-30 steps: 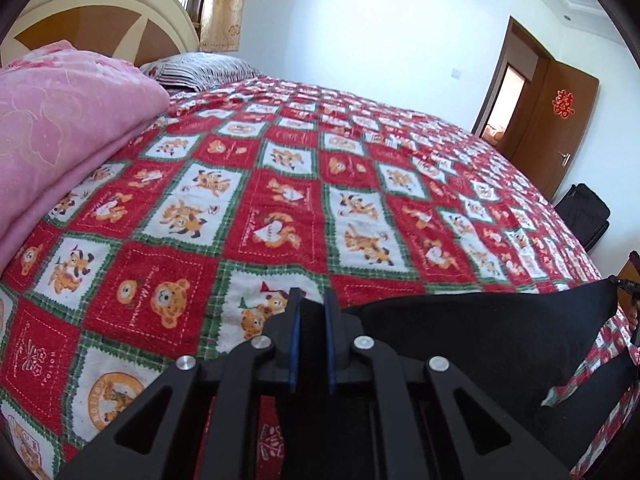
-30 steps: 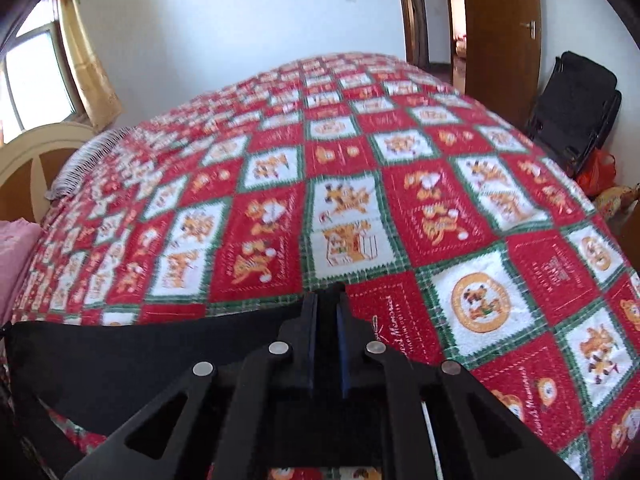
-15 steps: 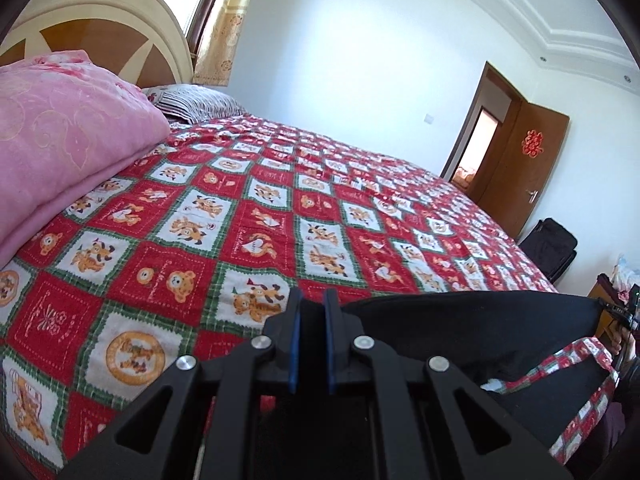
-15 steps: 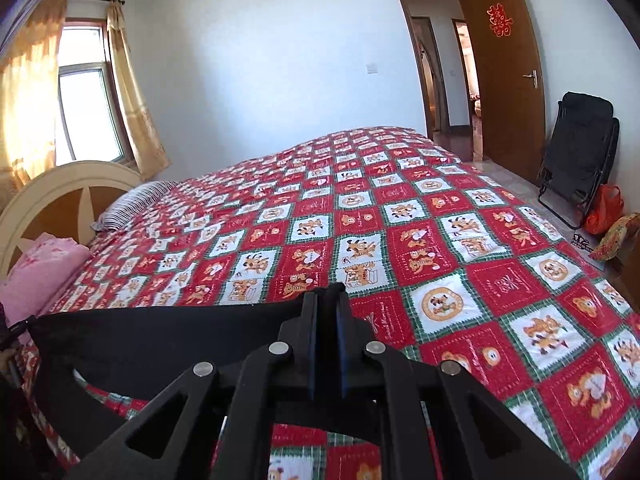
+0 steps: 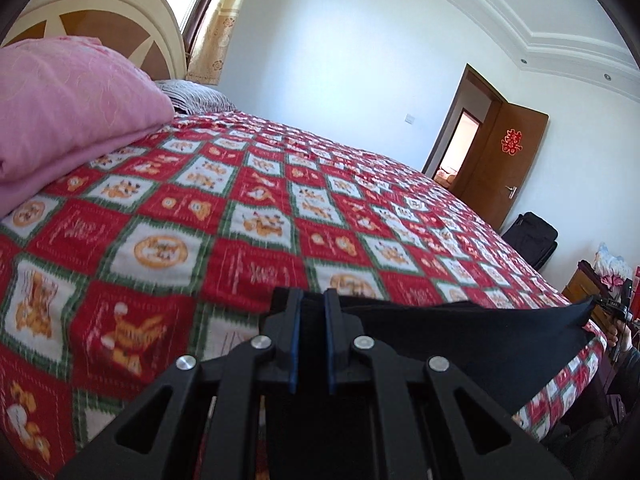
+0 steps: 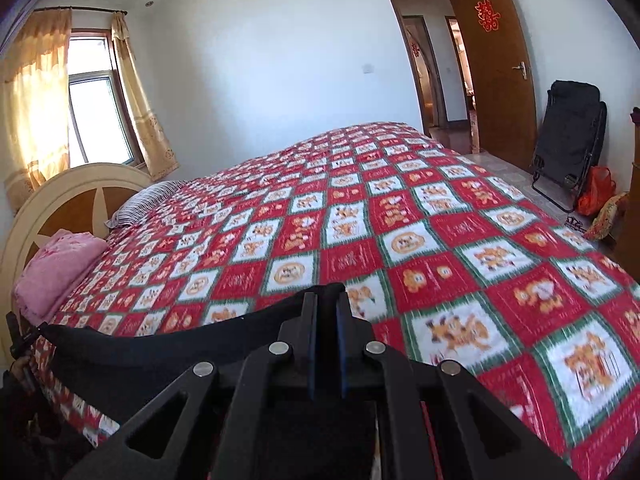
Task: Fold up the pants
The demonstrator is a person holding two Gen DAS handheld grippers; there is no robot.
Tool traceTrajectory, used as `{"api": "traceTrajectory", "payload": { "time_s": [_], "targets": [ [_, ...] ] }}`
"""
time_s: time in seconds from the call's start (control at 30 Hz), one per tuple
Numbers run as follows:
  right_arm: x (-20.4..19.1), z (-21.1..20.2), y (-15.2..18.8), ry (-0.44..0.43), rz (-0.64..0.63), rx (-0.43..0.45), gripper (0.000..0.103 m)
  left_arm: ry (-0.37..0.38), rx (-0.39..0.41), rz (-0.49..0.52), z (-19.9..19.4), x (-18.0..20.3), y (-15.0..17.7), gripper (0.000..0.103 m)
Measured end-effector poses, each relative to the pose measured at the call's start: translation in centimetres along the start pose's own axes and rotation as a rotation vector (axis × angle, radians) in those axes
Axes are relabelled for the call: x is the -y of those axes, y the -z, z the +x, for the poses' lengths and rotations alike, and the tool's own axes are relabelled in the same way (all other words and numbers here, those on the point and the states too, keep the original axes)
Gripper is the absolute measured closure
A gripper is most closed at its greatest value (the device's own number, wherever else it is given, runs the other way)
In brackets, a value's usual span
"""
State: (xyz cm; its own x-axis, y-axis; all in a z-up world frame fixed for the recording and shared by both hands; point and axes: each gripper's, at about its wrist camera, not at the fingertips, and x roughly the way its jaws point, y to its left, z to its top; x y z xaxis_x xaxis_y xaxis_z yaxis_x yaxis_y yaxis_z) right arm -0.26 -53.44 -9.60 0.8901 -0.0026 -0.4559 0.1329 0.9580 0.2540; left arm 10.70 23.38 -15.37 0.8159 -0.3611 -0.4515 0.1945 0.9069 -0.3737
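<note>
Black pants stretched taut crosswise above the bed's near edge, each end clamped in left tool and right tool.

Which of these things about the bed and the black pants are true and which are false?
1. Both grippers are shut on the black pants. True: the left gripper and the right gripper each pinch an end.
2. The pants lie neatly folded on the pink blanket. False: they hang stretched between the grippers at the near edge of the bed.
3. The bedspread is plain blue. False: it is red, white and green checks with cartoon animals.
4. The brown door stands open. True.
5. A striped pillow lies by the headboard. True.
</note>
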Motion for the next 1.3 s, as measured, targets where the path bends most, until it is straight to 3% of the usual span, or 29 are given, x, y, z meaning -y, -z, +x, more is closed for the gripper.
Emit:
{"api": "traceTrajectory", "payload": {
  "time_s": [0.2, 0.33, 0.53, 0.6, 0.67, 0.77, 0.9, 0.97, 1.03, 1.3],
  "targets": [
    [1.1, -0.3, 2.5, 0.024, 0.009, -0.076, 0.095, -0.001, -0.023, 0.027, -0.3, -0.1, 2.7, 0.091],
    [1.3, 0.1, 3.9, 0.057, -0.017, -0.130, 0.095, -0.009, -0.039, 0.025, -0.4, -0.7, 4.3, 0.085],
    [1.6, -0.1, 5.5, 0.073, -0.029, -0.173, 0.095, -0.015, -0.029, 0.001, -1.3, -1.5, 4.7, 0.079],
    [1.8, -0.2, 6.0, 0.075, -0.025, -0.182, 0.095, -0.022, -0.032, -0.002, -1.5, -1.8, 4.8, 0.073],
    [1.8, -0.4, 6.6, 0.079, -0.033, -0.194, 0.095, -0.032, -0.025, -0.012, -1.9, -2.1, 5.0, 0.057],
    [1.8, -0.8, 7.0, 0.080, -0.028, -0.198, 0.095, -0.039, -0.019, -0.028, -2.8, -2.7, 5.2, 0.051],
    [2.3, -1.6, 7.2, 0.099, -0.014, -0.196, 0.092, -0.067, -0.004, -0.052, -4.0, -3.6, 5.5, 0.050],
    [2.5, -2.0, 7.2, 0.114, -0.009, -0.191, 0.078, -0.087, -0.003, -0.068, -4.5, -4.4, 5.7, 0.050],
    [2.6, -2.5, 7.3, 0.128, -0.002, -0.186, 0.070, -0.106, -0.003, -0.076, -4.8, -5.0, 5.8, 0.050],
    [1.3, -5.3, 7.0, 0.162, 0.025, -0.120, 0.069, -0.144, 0.030, -0.098, -6.2, -4.8, 5.6, 0.050]
  ]
}}
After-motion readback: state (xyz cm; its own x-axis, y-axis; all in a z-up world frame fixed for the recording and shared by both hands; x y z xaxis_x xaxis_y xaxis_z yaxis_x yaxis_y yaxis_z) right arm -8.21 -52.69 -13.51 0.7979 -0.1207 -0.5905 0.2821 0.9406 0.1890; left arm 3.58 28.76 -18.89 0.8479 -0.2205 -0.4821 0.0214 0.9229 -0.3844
